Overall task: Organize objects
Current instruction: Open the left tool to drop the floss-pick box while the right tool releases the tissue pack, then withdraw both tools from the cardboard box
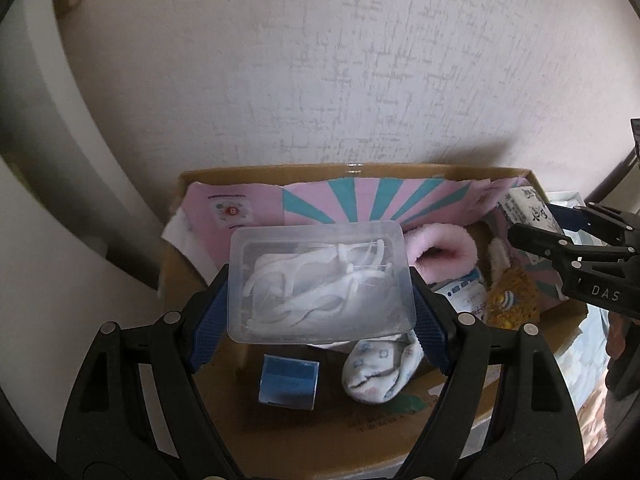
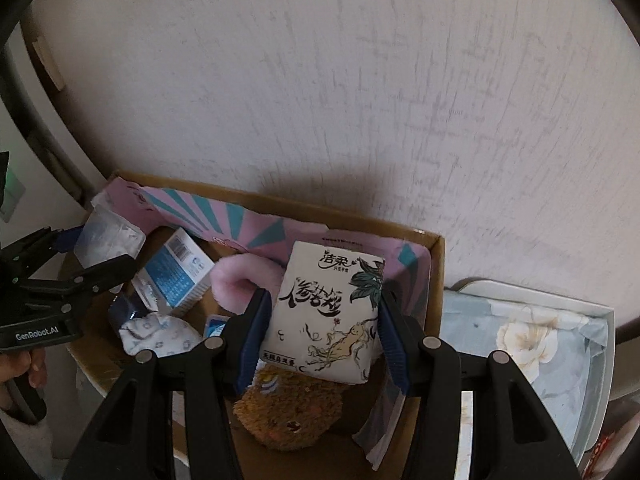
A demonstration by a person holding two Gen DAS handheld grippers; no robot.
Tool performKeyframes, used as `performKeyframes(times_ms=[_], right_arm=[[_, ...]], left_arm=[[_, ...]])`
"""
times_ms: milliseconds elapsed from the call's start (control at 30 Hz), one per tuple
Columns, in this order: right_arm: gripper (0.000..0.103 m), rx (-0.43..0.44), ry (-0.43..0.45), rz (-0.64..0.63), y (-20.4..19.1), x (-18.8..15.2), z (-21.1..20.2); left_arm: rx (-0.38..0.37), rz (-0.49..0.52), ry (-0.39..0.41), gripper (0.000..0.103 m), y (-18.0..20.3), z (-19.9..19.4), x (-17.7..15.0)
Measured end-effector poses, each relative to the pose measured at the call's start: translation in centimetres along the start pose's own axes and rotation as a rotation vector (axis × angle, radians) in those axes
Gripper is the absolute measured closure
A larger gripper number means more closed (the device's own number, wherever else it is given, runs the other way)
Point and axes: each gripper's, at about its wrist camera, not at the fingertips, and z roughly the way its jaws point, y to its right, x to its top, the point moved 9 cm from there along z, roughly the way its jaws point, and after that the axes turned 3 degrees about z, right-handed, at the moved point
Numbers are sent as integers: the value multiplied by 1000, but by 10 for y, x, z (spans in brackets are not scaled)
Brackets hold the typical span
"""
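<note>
My left gripper (image 1: 320, 300) is shut on a clear plastic box of white floss picks (image 1: 320, 284) and holds it above the cardboard box (image 1: 280, 170). My right gripper (image 2: 322, 320) is shut on a white tissue pack with black lettering (image 2: 326, 312) and holds it over the right half of the same cardboard box (image 2: 436, 280). The right gripper also shows at the right edge of the left wrist view (image 1: 532, 228), and the left gripper at the left of the right wrist view (image 2: 92, 256).
In the box lie a pink fluffy slipper (image 1: 440, 252), a patterned white sock (image 1: 380, 372), a small blue carton (image 1: 288, 380), a blue-white packet (image 2: 180, 272) and a brown plush toy (image 2: 292, 412). A wall stands right behind. A floral cloth (image 2: 520, 336) lies to the right.
</note>
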Motion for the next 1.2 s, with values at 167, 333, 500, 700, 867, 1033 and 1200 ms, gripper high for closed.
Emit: performKeyframes(times_ms=[167, 333, 500, 700, 867, 1033, 1200], right_arm=[[54, -16, -10, 34, 4, -2, 0], [18, 5, -28, 81, 5, 1, -4], [0, -9, 0, 94, 5, 2, -14], [1, -15, -1, 111, 8, -5, -17], [1, -25, 14, 127, 12, -5, -26], [1, -37, 51, 150, 15, -1, -53], [0, -76, 111, 162, 28, 5, -110]], left_arm=[[-12, 8, -19, 24, 3, 6, -2], [7, 27, -25, 0, 13, 10, -2], [2, 57, -26, 0, 27, 8, -3], [-23, 48, -29, 0, 37, 3, -7], [-17, 48, -6, 0, 44, -9, -3], [6, 29, 40, 0, 30, -47, 9], [21, 17, 94, 0, 39, -89, 28]])
